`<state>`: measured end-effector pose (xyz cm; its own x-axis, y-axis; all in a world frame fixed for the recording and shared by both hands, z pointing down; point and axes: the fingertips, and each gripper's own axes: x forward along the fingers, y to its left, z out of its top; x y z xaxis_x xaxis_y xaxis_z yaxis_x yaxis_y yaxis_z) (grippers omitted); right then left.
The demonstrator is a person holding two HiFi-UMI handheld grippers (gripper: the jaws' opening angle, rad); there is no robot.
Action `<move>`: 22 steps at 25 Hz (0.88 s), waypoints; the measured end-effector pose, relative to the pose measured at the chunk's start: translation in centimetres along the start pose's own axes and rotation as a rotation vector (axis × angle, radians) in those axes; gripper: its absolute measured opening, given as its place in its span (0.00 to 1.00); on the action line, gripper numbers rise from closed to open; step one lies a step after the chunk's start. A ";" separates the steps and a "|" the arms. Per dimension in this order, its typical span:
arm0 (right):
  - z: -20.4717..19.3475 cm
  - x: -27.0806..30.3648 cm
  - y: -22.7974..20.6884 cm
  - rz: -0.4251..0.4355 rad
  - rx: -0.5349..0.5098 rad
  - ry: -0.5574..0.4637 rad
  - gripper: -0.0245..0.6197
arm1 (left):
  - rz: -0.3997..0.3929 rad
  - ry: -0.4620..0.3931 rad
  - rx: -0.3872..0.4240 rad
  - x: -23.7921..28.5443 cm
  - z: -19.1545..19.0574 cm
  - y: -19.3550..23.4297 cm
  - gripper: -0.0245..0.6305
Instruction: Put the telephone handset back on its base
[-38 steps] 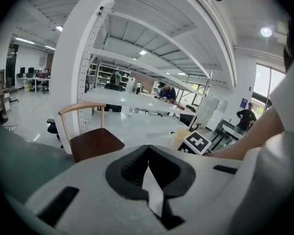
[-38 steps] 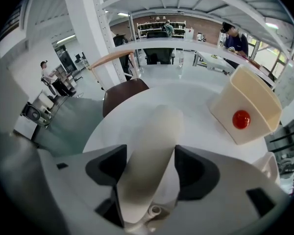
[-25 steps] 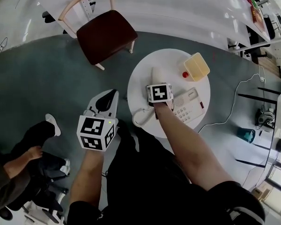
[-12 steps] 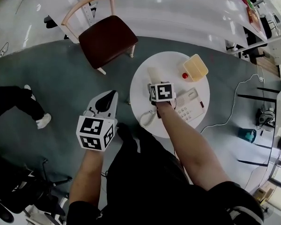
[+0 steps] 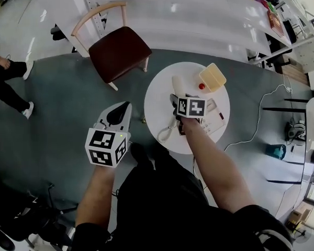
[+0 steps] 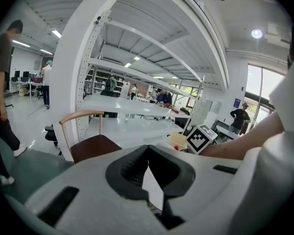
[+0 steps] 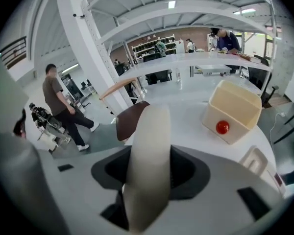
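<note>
Halfway: right claw [image 5: 177, 99], jaws just closed, clamps the handset [image 7: 147, 160]; base [image 5: 213, 117] waits just beside; left claw [image 6: 148, 156] pinched shut, empty.

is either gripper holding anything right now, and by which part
The right gripper, its jaws having just been closing, clamps the cream plastic telephone handset across its handle, about mid-length. The left gripper is shut on nothing.

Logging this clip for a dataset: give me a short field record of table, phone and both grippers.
surface: round white table
right gripper: jaws have just been closing, now gripping cream telephone handset
base: white keypad telephone base, handset not on it
left gripper: jaws together, empty
other: beige square container, red ball beside it
</note>
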<state>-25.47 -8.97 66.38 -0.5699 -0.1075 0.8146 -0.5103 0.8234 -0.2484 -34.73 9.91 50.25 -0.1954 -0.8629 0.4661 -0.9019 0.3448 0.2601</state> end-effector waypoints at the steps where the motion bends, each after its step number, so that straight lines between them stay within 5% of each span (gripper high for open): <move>1: 0.3 -0.8 -0.1 0.006 0.013 -0.021 0.36 | -0.006 -0.002 0.005 -0.1 0.2 -0.3 0.05; 13: 3.3 -11.4 -4.5 0.094 0.105 -0.229 0.36 | -0.054 -0.026 0.083 3.0 5.7 -5.9 0.05; 22: 0.3 -14.5 -10.1 0.073 0.210 -0.278 0.36 | -0.116 -0.016 0.109 6.6 6.4 -10.9 0.05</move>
<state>-12.28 -15.91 56.90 -0.7489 -0.2237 0.6237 -0.5661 0.7053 -0.4267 -28.61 -1.90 45.04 -0.0927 -0.9005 0.4248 -0.9550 0.2011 0.2179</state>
